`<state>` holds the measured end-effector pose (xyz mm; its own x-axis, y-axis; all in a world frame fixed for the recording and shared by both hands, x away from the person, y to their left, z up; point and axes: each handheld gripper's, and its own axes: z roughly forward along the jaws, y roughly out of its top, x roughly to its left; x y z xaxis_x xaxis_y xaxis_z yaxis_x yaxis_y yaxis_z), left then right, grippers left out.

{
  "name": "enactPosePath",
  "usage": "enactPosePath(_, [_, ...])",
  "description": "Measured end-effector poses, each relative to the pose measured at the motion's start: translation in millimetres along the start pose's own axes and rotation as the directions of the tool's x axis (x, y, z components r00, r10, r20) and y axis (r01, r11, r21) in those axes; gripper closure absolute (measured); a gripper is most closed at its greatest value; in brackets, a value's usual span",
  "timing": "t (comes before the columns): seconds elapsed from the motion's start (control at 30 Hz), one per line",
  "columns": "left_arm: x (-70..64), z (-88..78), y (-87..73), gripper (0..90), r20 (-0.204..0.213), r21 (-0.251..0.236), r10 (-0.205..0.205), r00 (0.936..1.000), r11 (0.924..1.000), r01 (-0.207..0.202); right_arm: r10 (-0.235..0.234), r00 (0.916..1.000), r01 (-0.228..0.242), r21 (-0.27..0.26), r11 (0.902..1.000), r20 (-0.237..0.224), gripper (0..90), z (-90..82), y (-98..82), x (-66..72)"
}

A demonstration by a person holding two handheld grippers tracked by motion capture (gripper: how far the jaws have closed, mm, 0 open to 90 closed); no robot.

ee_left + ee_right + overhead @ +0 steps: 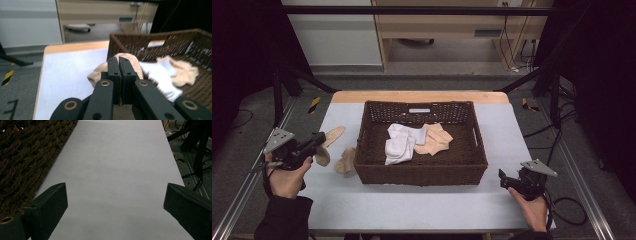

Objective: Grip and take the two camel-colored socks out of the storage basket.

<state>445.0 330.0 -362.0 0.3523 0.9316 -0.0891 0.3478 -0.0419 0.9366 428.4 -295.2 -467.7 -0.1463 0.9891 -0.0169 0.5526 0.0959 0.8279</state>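
Note:
A dark wicker basket (419, 172) stands mid-table and holds white socks (399, 145) beside peach socks (434, 139). Left of the basket, beige socks lie on the table: one long sock (334, 134) and a crumpled one (346, 161) against the basket's corner. My left gripper (321, 139) hovers over these socks, pointing toward the basket. In the left gripper view its tips (119, 59) are pressed together with nothing visible between them, and a beige sock (100, 73) lies just beyond. My right gripper (502, 176) rests at the front right, open (116, 185) over bare cloth.
A pale cloth (412, 205) covers the table, with a wooden strip (419, 96) along the far edge. Metal frame rails (582, 190) run along both sides. The basket's woven wall (22, 152) stands close to the left of my right gripper. Cables lie on the floor at the right.

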Motion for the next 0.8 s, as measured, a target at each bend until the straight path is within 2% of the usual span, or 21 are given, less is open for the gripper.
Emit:
enactPosePath(0.2, [2.6,11.8,-21.3,88.0,-0.014,0.090,-0.003,0.9999,0.9959,0.005,0.006,1.0000,-0.006,-0.006,1.0000,-0.003,5.6,-2.2,-0.3,-0.5])
enactPosePath(0.33, [1.0,23.5,-36.4,87.8,-0.010,0.168,0.018,0.9998,0.9856,-0.016,0.003,1.0000,-0.003,-0.004,1.0000,-0.003,5.5,-1.3,-0.3,-0.5])
enactPosePath(0.43, [0.8,29.6,-44.6,87.5,-0.007,0.207,0.025,0.9997,0.9781,-0.023,0.003,1.0000,-0.003,-0.005,1.0000,-0.005,5.6,-1.6,-0.3,-0.6])
enactPosePath(0.63, [-0.5,36.3,-55.2,83.6,0.000,0.249,0.043,0.9991,0.9676,-0.042,0.005,1.0000,-0.005,-0.004,1.0000,-0.007,5.6,-1.8,-0.3,-0.5])
enactPosePath(0.73, [0.0,36.3,-57.3,76.1,-0.009,0.246,0.058,0.9983,0.9676,-0.054,0.006,1.0000,-0.006,-0.002,1.0000,-0.007,5.6,-2.0,-0.4,-0.3])
enactPosePath(0.8, [0.8,34.6,-59.1,64.7,-0.011,0.236,0.045,0.9989,0.9709,-0.041,0.006,1.0000,-0.006,-0.003,1.0000,-0.005,5.5,-2.1,-0.4,-0.5])
